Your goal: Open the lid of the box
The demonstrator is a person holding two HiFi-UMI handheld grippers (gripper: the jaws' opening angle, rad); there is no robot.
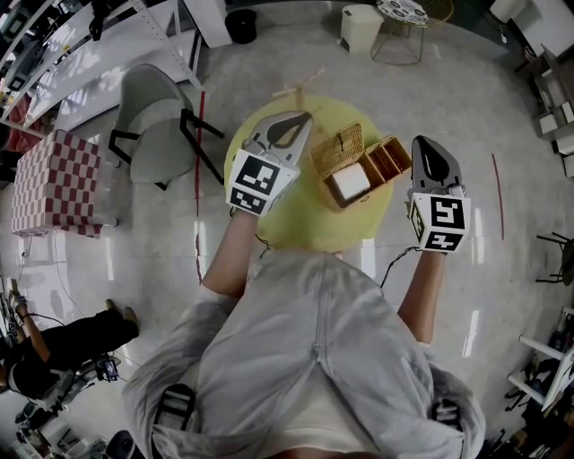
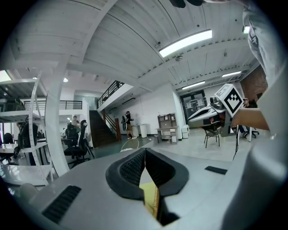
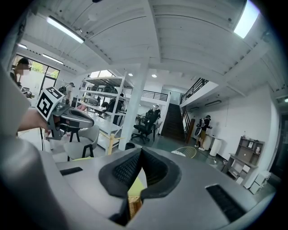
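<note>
A wicker box (image 1: 386, 164) stands on the round yellow table (image 1: 296, 224). Its woven lid (image 1: 338, 147) is raised and leans back on the left side. A white block (image 1: 352, 182) fills the near compartment. My left gripper (image 1: 302, 119) is held just left of the lid, jaws shut and empty. My right gripper (image 1: 424, 143) hangs at the box's right end, also shut and empty. In the left gripper view the left gripper (image 2: 145, 151) points up into the room, with a strip of wicker (image 2: 155, 203) below the jaws. The right gripper (image 3: 141, 151) does the same.
A grey chair (image 1: 157, 125) stands left of the table, and a red-and-white checked cube (image 1: 54, 184) further left. A white bin (image 1: 360, 25), a wire side table (image 1: 404, 22) and a black bin (image 1: 240, 25) are beyond the table. A person (image 1: 63, 345) crouches at lower left.
</note>
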